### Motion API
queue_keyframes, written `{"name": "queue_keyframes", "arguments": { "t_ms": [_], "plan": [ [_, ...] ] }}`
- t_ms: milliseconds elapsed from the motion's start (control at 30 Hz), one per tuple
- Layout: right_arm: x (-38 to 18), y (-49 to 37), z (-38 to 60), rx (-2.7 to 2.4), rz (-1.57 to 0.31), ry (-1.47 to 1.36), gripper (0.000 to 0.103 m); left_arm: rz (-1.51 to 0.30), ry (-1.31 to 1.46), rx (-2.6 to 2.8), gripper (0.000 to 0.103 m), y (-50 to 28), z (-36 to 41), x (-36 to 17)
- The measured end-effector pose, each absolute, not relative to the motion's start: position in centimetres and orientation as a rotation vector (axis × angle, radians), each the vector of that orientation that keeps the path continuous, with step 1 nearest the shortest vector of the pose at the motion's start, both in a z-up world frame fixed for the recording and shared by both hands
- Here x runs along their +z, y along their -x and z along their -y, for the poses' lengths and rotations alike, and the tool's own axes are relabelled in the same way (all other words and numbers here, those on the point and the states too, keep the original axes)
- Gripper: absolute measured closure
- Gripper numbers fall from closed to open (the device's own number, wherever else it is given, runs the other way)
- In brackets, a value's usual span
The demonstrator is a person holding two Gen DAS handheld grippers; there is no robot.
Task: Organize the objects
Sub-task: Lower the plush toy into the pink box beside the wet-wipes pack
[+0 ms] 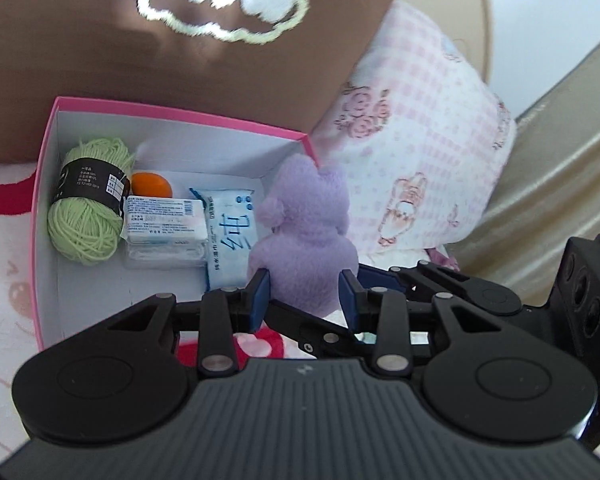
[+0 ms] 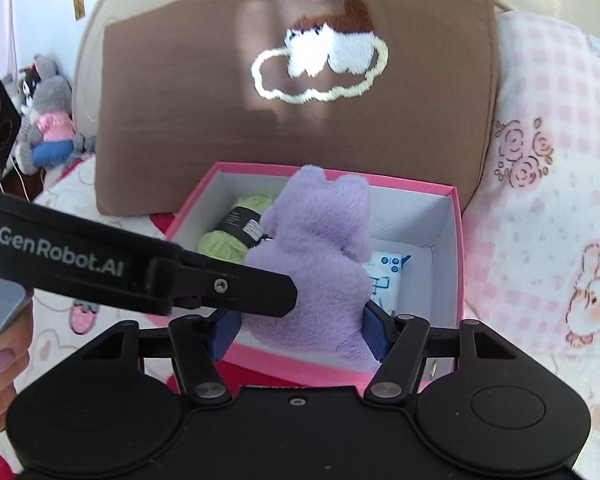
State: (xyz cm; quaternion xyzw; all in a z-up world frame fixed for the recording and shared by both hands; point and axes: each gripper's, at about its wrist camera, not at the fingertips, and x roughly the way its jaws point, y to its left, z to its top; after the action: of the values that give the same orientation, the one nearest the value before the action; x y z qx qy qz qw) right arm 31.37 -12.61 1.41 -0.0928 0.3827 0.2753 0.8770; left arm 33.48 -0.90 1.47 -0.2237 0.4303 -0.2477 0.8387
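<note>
A purple plush toy (image 1: 306, 236) is held over the right part of an open pink box (image 1: 46, 160) with a white inside. It also shows in the right wrist view (image 2: 316, 264), above the box (image 2: 458, 248). My left gripper (image 1: 305, 294) and my right gripper (image 2: 300, 328) both have their blue pads pressed on the toy's lower body. The left gripper's finger (image 2: 236, 286) reaches in from the left. In the box lie a green yarn ball (image 1: 86, 208), an orange fruit (image 1: 150, 185), a white tissue pack (image 1: 164, 226) and a blue-printed wipes pack (image 1: 230, 236).
A brown cushion (image 2: 220, 100) with a stitched cloud stands behind the box. A pink checked pillow (image 2: 548, 200) lies to the right. A grey plush doll (image 2: 46, 120) sits at far left. The box rests on a white and red patterned blanket (image 1: 4, 300).
</note>
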Motion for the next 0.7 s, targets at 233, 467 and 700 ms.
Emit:
{"name": "queue_keyframes", "arguments": {
  "t_ms": [233,467,700],
  "plan": [
    [-1.2,-34.2,12.2,0.537,-0.861,0.246,0.035,-0.955,0.530,-0.489,0.068,-36.5,1.8,-1.9],
    [-3.4,-36.9,11.6,0.488,-0.905,0.320,0.035,-0.982,0.574,-0.480,0.068,-39.5,2.7,-5.2],
    [-5.3,-38.8,11.0,0.471,-0.930,0.368,0.035,-0.993,0.630,-0.457,0.068,-41.3,3.0,-7.8]
  ]
}}
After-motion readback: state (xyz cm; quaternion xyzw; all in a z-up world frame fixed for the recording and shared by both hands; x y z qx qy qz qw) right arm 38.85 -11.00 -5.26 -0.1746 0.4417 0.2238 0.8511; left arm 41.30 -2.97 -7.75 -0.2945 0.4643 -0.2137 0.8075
